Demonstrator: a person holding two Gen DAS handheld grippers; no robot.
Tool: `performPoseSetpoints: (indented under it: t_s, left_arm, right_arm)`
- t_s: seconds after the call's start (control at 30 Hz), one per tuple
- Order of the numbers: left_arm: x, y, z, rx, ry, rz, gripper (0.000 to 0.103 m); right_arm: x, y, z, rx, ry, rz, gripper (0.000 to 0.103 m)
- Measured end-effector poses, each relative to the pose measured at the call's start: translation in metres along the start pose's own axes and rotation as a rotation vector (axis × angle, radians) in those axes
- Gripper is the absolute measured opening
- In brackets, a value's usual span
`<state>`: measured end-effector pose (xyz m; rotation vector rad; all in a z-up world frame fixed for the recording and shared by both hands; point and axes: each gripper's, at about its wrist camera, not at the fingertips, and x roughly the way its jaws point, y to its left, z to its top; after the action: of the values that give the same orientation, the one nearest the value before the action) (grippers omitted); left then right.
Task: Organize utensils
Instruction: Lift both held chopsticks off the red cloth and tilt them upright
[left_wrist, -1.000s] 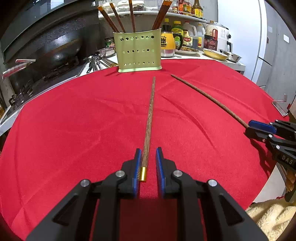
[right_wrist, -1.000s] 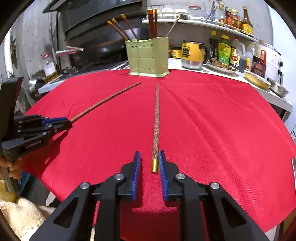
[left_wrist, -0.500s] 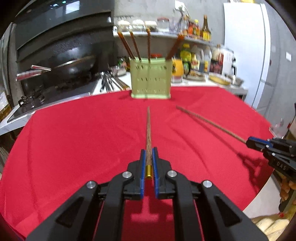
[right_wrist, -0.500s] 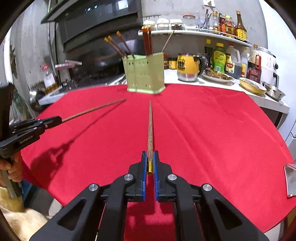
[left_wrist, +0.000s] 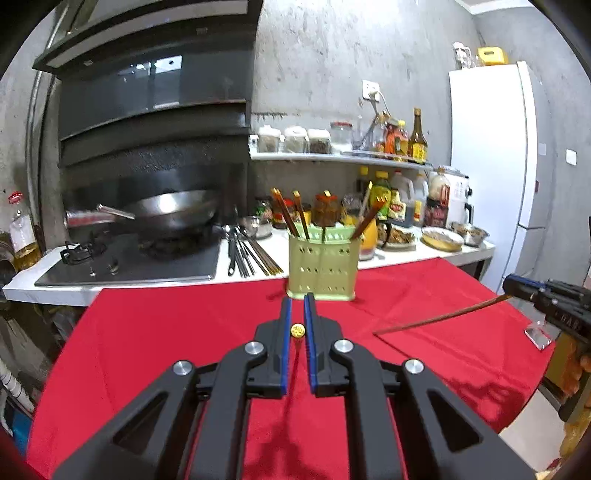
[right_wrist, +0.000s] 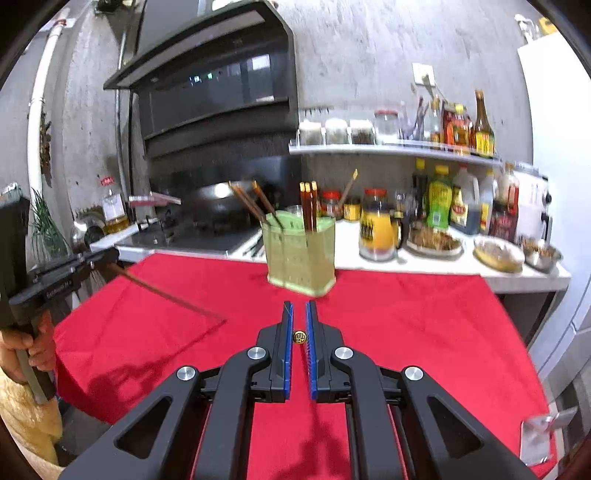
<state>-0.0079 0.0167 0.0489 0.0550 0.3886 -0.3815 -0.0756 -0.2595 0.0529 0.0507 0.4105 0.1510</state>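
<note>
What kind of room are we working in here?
Most likely a home kitchen: a dark metal wok sits on a black gas hob under a black extractor hood, and a white wall shelf holds jars and sauce bottles.

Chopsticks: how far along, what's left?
Done: several wooden chopsticks stand in the pale green perforated holder. In hand: the left gripper and right gripper are each shut on one brown gold-capped chopstick, both clear of the red tablecloth. Left: drop both into the holder.

Red cloth, pale-green holder
</note>
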Motion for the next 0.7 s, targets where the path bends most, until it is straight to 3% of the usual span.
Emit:
performPoseSetpoints:
  t_s: [0.23,0.47,0.6,0.7]
  left_arm:
    - [-0.011,0.007,0.018,-0.013,-0.049,-0.016,0.007]
    - [-0.01,0.01,0.025,-0.017,-0.055,-0.043,0.007]
    - [-0.001,0.013,0.028,-0.03,-0.046,-0.058,0.007]
    - [0.019,0.014,0.021,-0.051,0.017,-0.063,0.007]
  right_arm:
    - [-0.005,0.004,0.039,-0.042,-0.065,-0.013,0.007]
    - [0.007,0.002,0.051,-0.047,-0.067,-0.022,0.007]
    - [0.019,0.0,0.053,-0.055,-0.059,-0.051,0.008]
    - [0.032,-0.004,0.047,-0.044,-0.031,-0.059,0.009]
